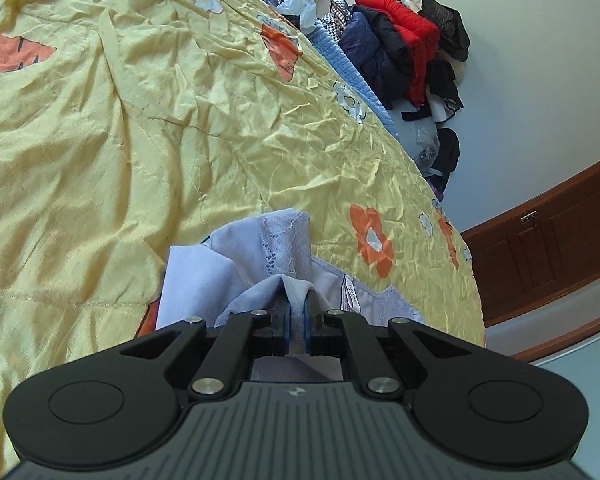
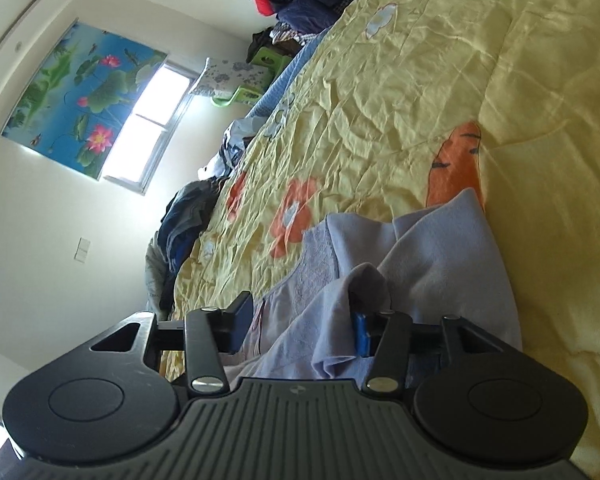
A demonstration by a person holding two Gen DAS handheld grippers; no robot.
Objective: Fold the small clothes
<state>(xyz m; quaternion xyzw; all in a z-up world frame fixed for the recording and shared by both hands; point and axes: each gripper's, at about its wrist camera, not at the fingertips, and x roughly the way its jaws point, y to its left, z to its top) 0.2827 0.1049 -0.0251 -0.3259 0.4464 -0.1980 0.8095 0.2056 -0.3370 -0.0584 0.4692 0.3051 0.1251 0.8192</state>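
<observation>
A small pale lilac garment with lace trim [image 1: 260, 256] lies on the yellow flowered bedspread [image 1: 140, 120]. My left gripper [image 1: 298, 312] is shut on a fold of this garment, and the cloth rises between its blue pads. In the right wrist view the same garment [image 2: 432, 248] is bunched up in front of my right gripper [image 2: 300, 326]. The right gripper's jaws stand wide apart, and cloth drapes over the right finger [image 2: 362, 332]. The left finger [image 2: 240, 324] is bare.
A pile of dark and red clothes [image 1: 404, 44] lies beyond the bed's far edge, by the wall. A blue knit blanket edge [image 1: 340, 60] runs along the bedspread. A wooden door [image 1: 540, 248] is at the right. More clothes [image 2: 188, 216] and a green stool [image 2: 256, 76] stand beside the bed.
</observation>
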